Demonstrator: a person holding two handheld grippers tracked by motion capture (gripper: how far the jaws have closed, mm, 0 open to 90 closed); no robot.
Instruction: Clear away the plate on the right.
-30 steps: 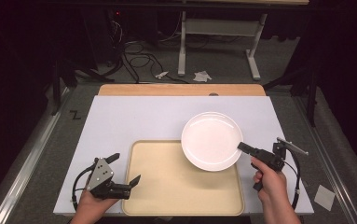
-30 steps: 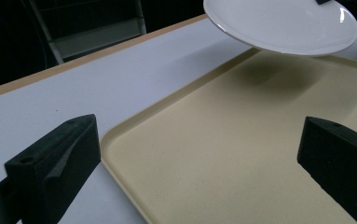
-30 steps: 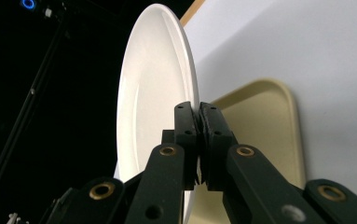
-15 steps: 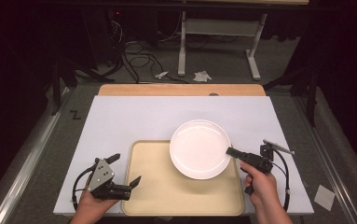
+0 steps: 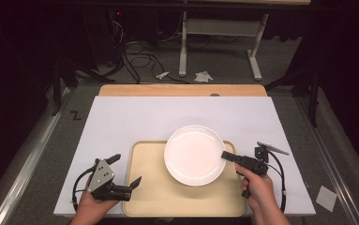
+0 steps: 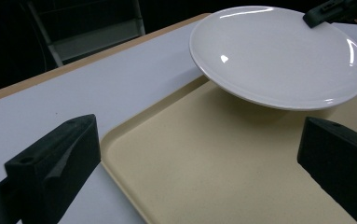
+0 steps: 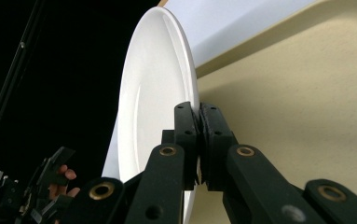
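With my right claw (image 5: 225, 155) clamped on its rim, I have carried the white plate (image 5: 193, 154) left over the beige tray (image 5: 150, 206), ready to lower, left claw (image 5: 126, 172) idle and wide.

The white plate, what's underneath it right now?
Under the white plate, held by its rim in the right gripper, lies the beige tray, with the plate's shadow on it. The tray's far corner is hidden behind the plate.

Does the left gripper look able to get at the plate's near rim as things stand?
Probably yes: the left gripper has open jaws over bare tray, nothing before the plate.
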